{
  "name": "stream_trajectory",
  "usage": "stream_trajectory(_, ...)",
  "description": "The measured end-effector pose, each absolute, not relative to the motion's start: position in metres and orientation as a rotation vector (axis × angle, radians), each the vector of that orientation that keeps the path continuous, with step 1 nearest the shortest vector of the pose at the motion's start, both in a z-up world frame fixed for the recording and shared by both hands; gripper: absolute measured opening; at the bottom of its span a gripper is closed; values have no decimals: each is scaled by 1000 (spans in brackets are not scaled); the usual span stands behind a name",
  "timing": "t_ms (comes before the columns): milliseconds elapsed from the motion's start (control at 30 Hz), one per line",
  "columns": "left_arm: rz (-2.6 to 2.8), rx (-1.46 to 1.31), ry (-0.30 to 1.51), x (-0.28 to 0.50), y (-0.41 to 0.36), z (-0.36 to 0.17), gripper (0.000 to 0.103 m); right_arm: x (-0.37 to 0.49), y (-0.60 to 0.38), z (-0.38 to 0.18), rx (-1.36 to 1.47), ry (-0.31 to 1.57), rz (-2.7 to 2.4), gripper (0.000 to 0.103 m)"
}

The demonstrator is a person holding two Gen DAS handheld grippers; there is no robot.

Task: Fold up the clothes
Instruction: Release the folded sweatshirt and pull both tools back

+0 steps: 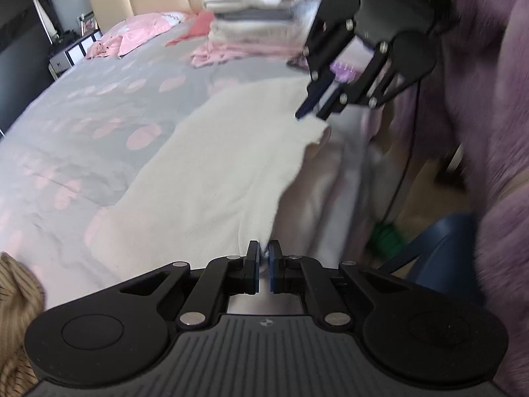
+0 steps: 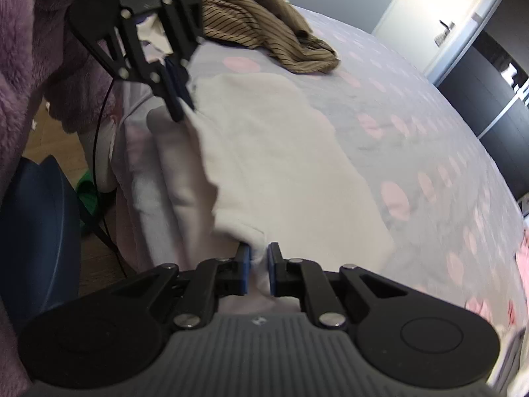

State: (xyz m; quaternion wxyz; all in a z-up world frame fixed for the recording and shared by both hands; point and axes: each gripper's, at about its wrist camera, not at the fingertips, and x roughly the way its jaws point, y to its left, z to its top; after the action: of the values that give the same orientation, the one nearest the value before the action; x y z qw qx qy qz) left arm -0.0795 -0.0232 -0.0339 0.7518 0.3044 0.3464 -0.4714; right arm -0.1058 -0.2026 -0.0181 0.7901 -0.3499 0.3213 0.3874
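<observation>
A cream-white garment (image 1: 215, 165) lies spread on the bed along its near edge; it also shows in the right wrist view (image 2: 281, 152). My left gripper (image 1: 263, 264) is shut on one corner of the garment at the bed edge. My right gripper (image 2: 259, 268) is shut on the other corner of it. Each gripper shows in the other's view, the right gripper (image 1: 312, 112) at the far end of the garment and the left gripper (image 2: 182, 109) likewise. The cloth stretches between them.
The bed has a grey cover with pink dots (image 1: 82, 125). A stack of folded clothes (image 1: 261, 16) stands near the headboard, by pink pillows (image 1: 132, 36). A brown striped garment (image 2: 264, 33) lies crumpled at the bed's other end. A blue chair (image 2: 36, 225) stands on the floor beside the bed.
</observation>
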Motion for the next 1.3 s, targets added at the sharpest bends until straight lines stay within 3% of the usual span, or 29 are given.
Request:
stream_trajectory(300, -1022, 729, 871, -74, -34, -60, 3, -116, -179, -50, -839, 775, 920, 13)
stream_trajectory(400, -1029, 708, 888, -73, -31, -57, 7, -113, -182, -45, -792, 802, 929, 23)
stream_trajectory(467, -1050, 666, 901, -71, -26, -51, 21, -115, -186, -38, -758, 817, 938, 36)
stream_trajectory(500, -1061, 638, 902, -71, -24, -47, 23, -116, -188, -34, -736, 816, 948, 38)
stream_trajectory(667, -1037, 451, 836, -62, -7, -24, 25, -116, -205, -8, -529, 739, 915, 43)
stream_trajectory(733, -987, 368, 804, -52, -3, -16, 25, -108, -212, 0, -421, 687, 834, 54)
stream_trajectory(867, -840, 267, 771, -32, -4, -9, 26, -86, -214, 1, -252, 725, 736, 54)
stream_trajectory(1100, -635, 163, 747, -10, -19, -16, 26, -57, -207, -5, -132, 726, 486, 45)
stream_trajectory(1167, -572, 101, 725, -3, -15, -17, 26, -48, -206, -5, -79, 707, 406, 35)
stream_trajectory(1200, -540, 69, 714, 0, -14, -18, 26, -46, -207, -5, -43, 694, 363, 21)
stream_trajectory(1233, -508, 40, 703, 3, -12, -20, 25, -44, -206, -5, -8, 680, 325, 15)
stream_trajectory(1300, -466, -2, 679, 9, -12, -23, 18, -40, -200, -8, 38, 645, 258, 12)
